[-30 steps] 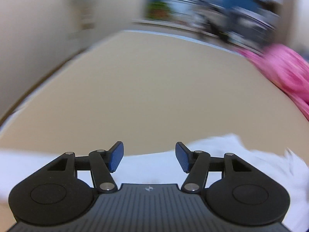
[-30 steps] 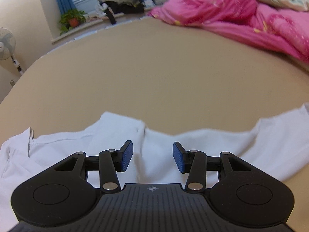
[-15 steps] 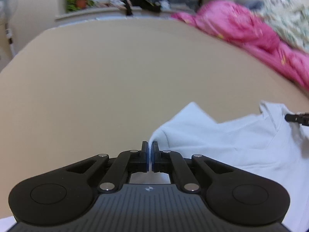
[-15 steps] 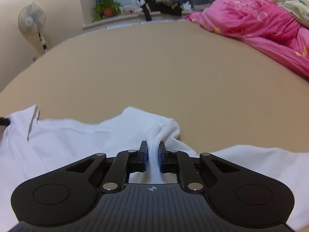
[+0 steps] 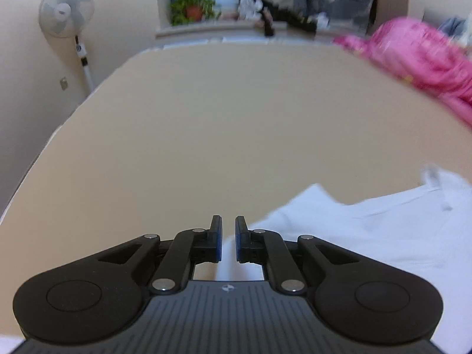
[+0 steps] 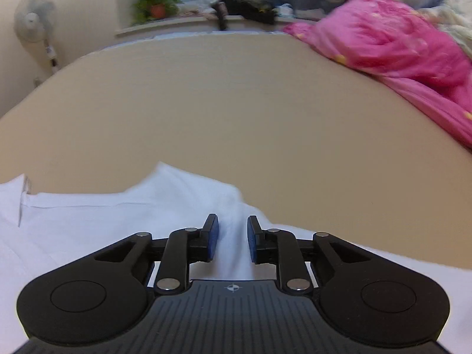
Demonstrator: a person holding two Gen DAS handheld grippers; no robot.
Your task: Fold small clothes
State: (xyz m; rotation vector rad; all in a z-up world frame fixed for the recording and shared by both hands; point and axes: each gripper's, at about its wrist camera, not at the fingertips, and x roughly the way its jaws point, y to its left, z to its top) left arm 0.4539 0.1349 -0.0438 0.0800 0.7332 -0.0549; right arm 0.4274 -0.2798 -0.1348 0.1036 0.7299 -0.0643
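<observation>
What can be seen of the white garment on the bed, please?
The white garment is soft, thin-looking cloth, lying rumpled and mostly flat on the tan bed surface. A stitched hem line and a folded edge show near its far side. A raised fold runs between the fingers of the right gripper, which are opening. Its edge also lies under the opening left gripper.

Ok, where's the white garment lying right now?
The white garment lies on the tan bed surface at its near edge, directly under both grippers, well short of the pink quilt.
</observation>
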